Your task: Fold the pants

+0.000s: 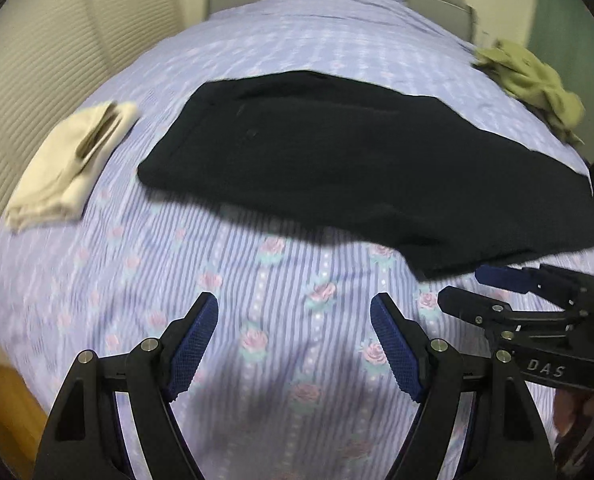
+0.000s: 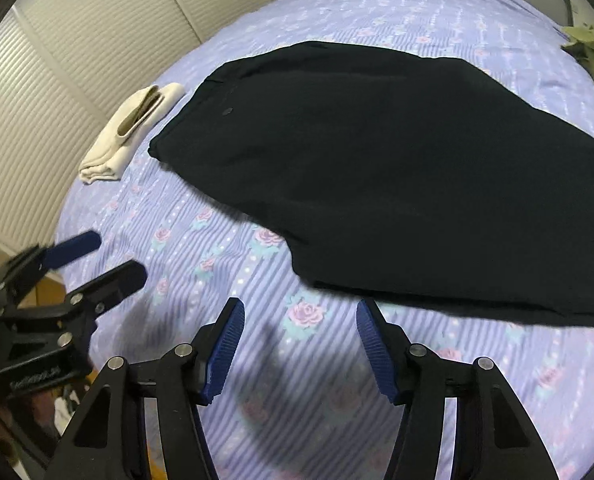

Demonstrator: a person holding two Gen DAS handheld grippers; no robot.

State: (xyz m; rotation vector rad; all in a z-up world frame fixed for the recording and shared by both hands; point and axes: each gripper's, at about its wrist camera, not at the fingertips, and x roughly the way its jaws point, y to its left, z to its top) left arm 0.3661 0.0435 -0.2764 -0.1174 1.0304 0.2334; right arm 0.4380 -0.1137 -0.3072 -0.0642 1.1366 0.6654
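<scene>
Hidden or cut off: we see the black pants [image 2: 377,176] run out of the right edge in the right wrist view, so their far end is lost; in the left wrist view that end passes behind the right gripper's body.
Hard to make out: the left wrist view is smeared, and the pants are so dark that we can pick out little beyond a small button near the waist.
Pants: they lie spread flat on the striped, rose-printed bedcover [image 1: 281,320], with a folded cream garment [image 1: 69,164] near their left end and a crumpled olive garment [image 1: 537,80] at the bed's far right edge.
Left gripper [image 1: 295,312]: we find its jaws well apart, empty, over bare bedcover, clear of the pants.
Right gripper [image 2: 299,318]: its jaws are parted, gripping nothing, just short of the pants' near edge.
</scene>
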